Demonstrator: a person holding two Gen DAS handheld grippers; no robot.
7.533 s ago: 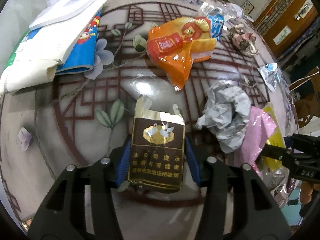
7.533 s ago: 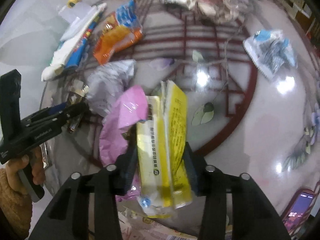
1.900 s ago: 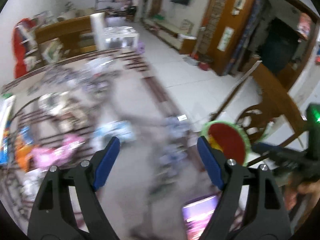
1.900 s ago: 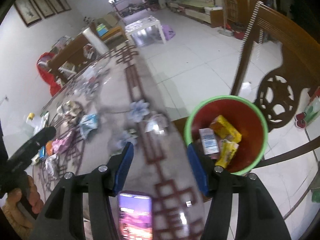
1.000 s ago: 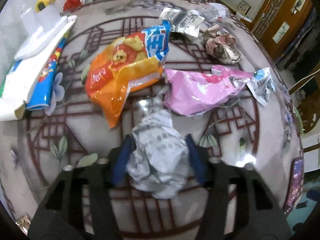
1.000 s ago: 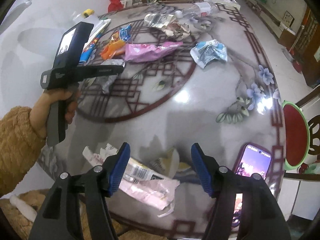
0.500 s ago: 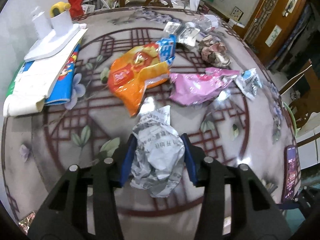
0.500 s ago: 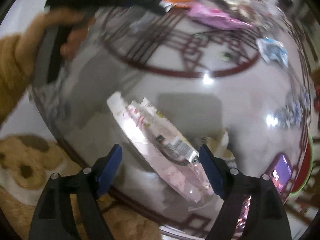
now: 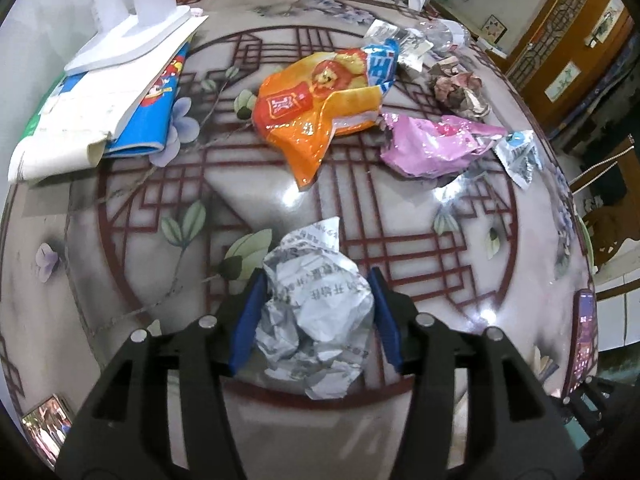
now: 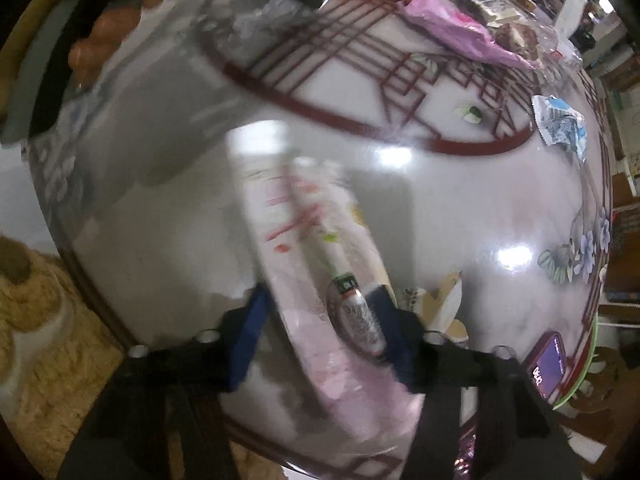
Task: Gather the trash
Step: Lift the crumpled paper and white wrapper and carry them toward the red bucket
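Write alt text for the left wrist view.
The left claw grips a crumpled grey paper wad over a patterned round table. Beyond lie an orange snack bag, a pink wrapper and a stack of booklets.

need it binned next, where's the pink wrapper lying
In the left wrist view the pink wrapper lies upper right on the table, between the orange snack bag and a small blue-white packet.

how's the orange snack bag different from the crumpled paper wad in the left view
The orange snack bag is glossy, brightly printed and lies fairly flat; the crumpled paper wad is dull grey-white with black print, balled up. The bag lies free farther up the table; the wad sits between the left tongs, their blue pads against its sides. Both are trash on the patterned tabletop.
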